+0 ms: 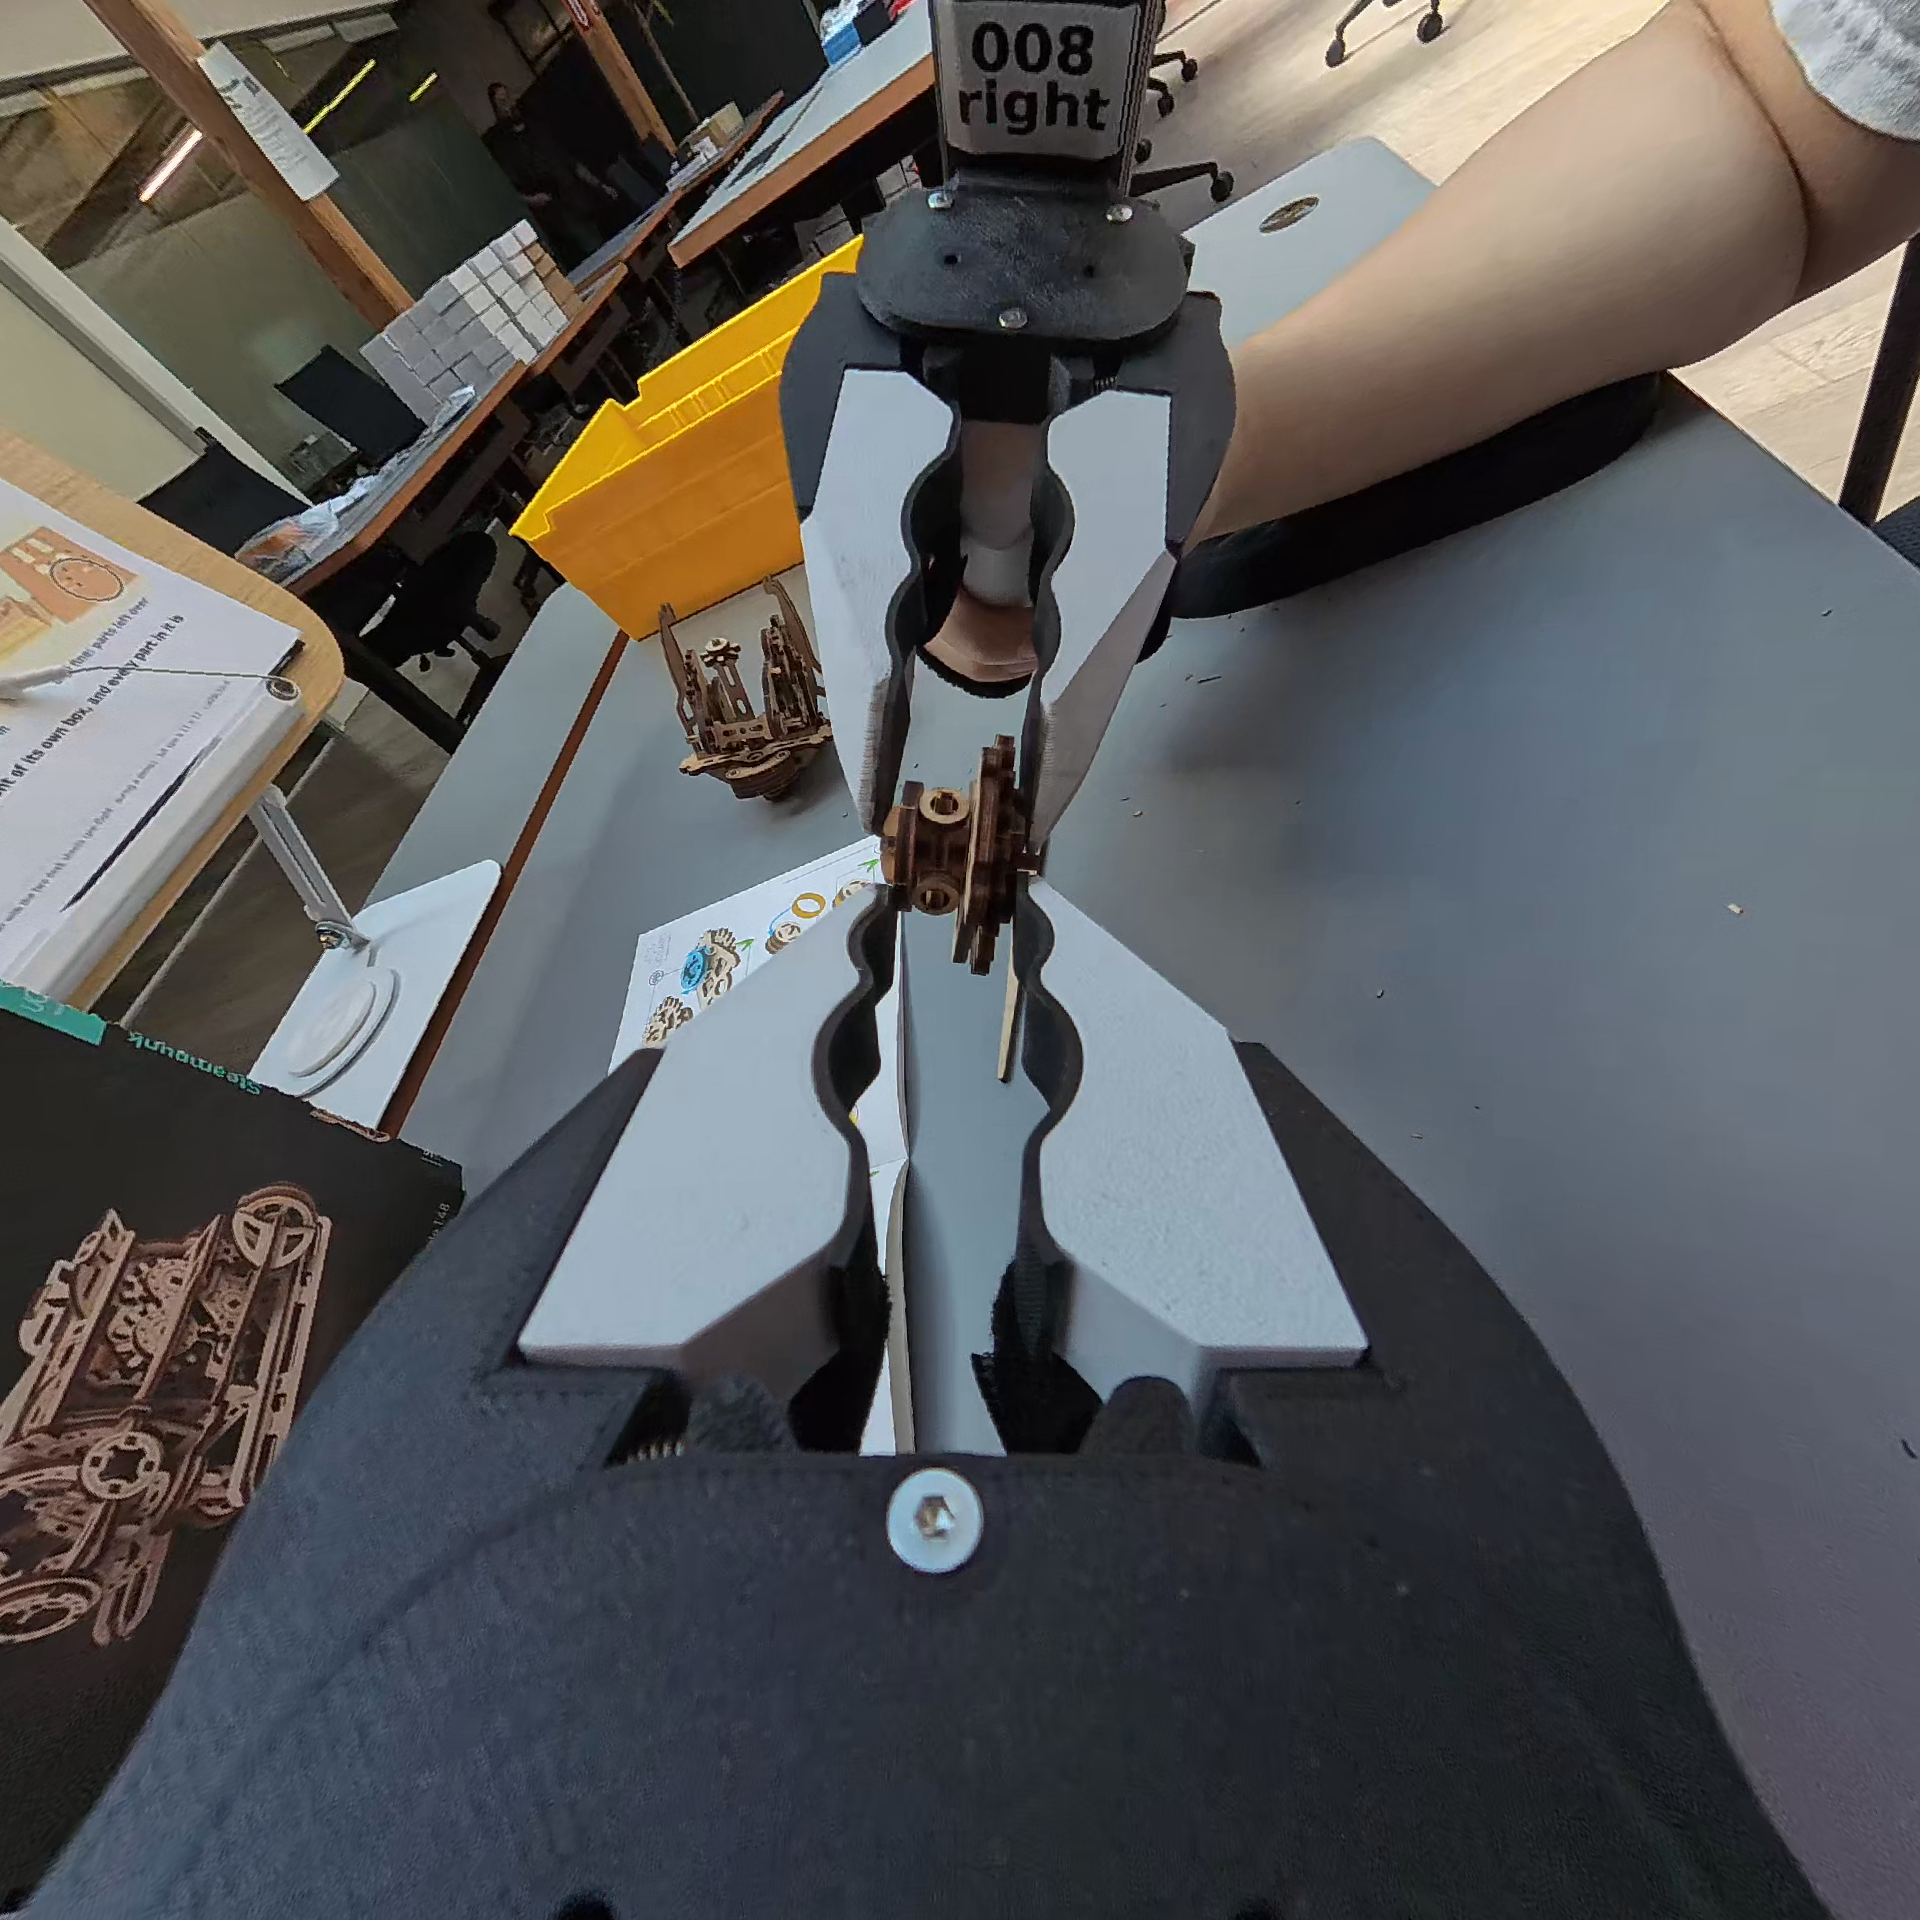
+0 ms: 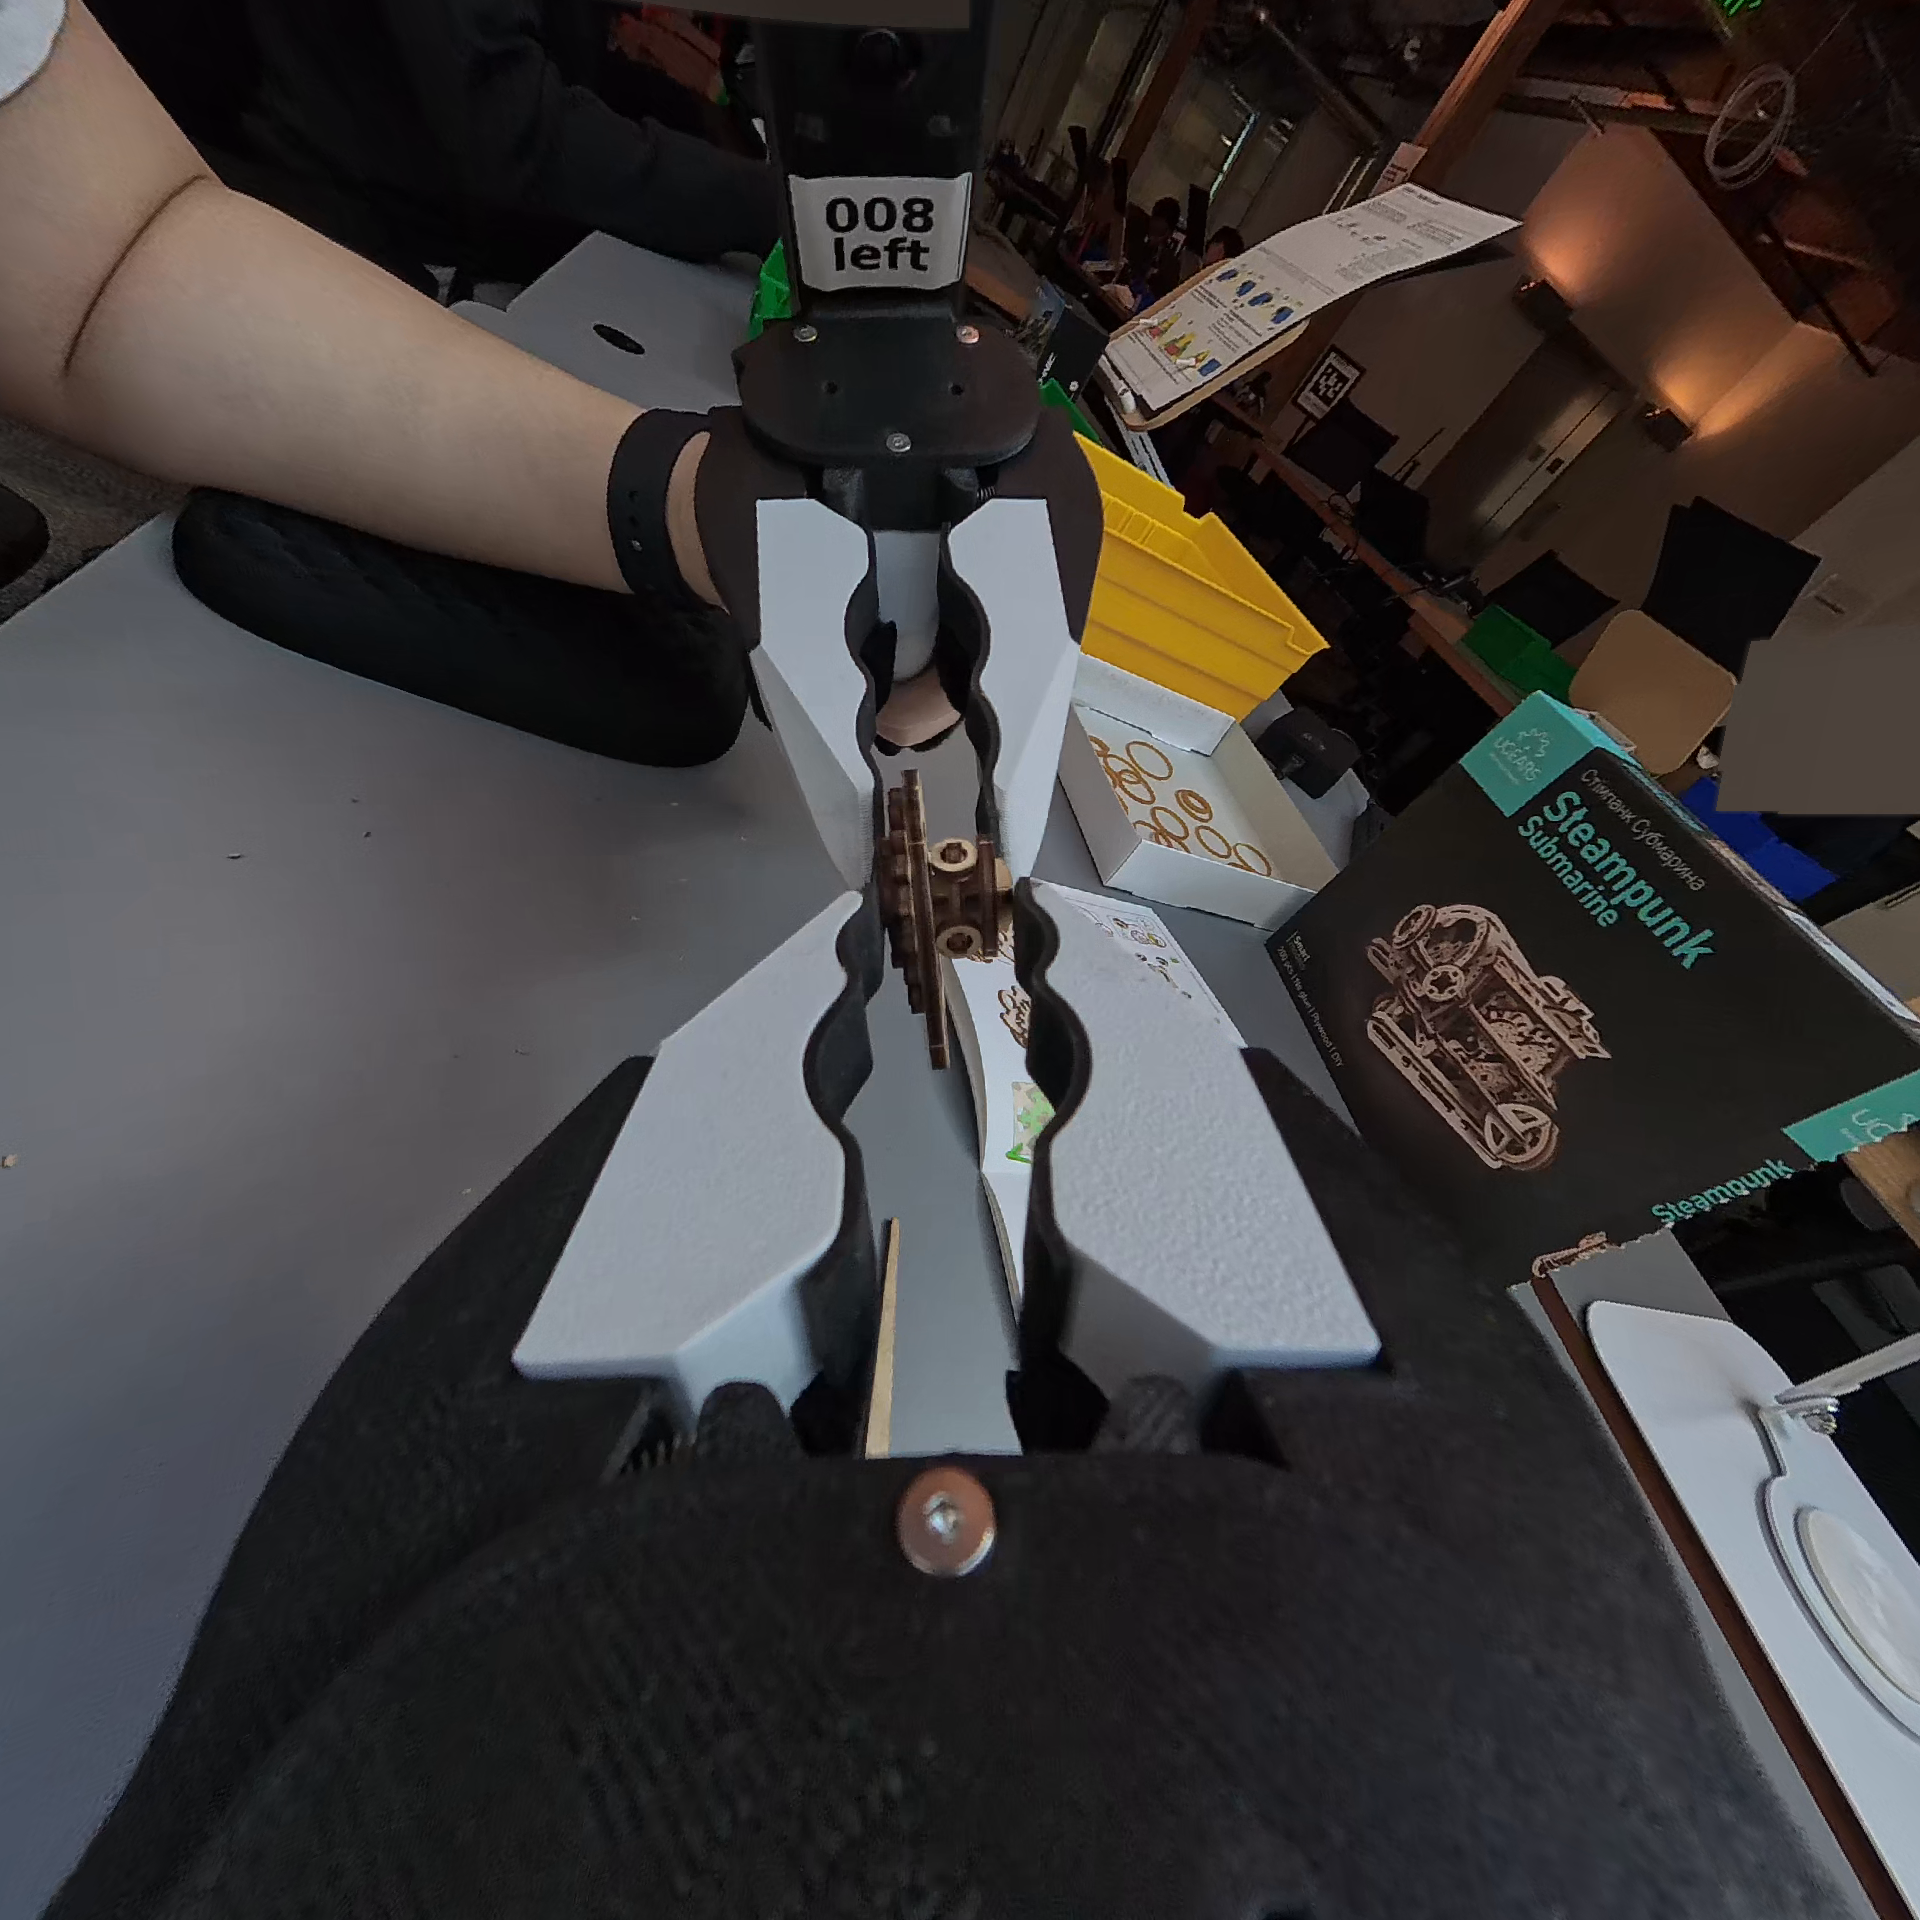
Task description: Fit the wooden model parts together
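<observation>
A small wooden gear assembly [image 1: 961, 857], a toothed disc on a hub block with round holes, hangs above the grey table [image 1: 1507, 935] between two grippers that face each other. My left gripper [image 1: 966, 896] is shut on it from the near side. My right gripper [image 1: 961, 816] is shut on it from the far side. In the right wrist view the assembly [image 2: 940, 899] sits between my right gripper [image 2: 940, 902] and the left gripper [image 2: 930, 847]. A thin wooden strip [image 1: 1006, 1023] shows in the finger gap [image 2: 883, 1340]; I cannot tell if it is held.
A partly built wooden model [image 1: 748, 707] stands by a yellow bin [image 1: 675, 499]. An instruction sheet [image 1: 727, 956] lies under the grippers. A black kit box [image 2: 1558, 987], a white tray of wooden rings [image 2: 1278, 883] and a black arm pad [image 2: 468, 623] are on the table. My two grippers' fingertips are within a few centimetres of each other. From either gripper's tips it is about 25 cm to the partly built wooden model [image 1: 748, 707].
</observation>
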The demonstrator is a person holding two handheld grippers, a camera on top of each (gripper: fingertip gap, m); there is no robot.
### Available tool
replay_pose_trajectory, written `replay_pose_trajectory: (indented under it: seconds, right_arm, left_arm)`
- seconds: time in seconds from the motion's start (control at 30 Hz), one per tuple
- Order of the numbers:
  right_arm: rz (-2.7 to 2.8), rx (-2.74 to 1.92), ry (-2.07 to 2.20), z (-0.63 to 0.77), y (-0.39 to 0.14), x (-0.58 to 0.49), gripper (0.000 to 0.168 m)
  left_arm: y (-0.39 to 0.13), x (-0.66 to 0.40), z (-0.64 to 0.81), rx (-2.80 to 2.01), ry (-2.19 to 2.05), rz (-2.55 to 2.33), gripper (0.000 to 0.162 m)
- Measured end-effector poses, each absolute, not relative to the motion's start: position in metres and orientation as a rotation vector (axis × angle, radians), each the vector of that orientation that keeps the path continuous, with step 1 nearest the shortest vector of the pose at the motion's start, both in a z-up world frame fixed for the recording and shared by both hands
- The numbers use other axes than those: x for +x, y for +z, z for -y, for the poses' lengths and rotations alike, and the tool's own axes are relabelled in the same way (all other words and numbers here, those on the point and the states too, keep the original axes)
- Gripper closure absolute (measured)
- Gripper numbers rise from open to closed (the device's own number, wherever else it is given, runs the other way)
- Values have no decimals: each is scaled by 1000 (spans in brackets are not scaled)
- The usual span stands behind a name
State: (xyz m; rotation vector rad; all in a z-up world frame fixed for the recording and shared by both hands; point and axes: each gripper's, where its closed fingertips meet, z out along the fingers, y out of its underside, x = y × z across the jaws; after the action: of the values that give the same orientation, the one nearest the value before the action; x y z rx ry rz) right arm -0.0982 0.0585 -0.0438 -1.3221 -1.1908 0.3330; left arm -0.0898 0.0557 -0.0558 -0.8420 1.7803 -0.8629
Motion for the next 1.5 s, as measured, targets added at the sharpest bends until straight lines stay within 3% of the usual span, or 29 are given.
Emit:
replay_pose_trajectory:
  seconds: [1.5]
  right_arm:
    - [1210, -1329, 406, -51, -41, -92, 148]
  left_arm:
    - [-47, -92, -48, -757, -805, -1742, 143]
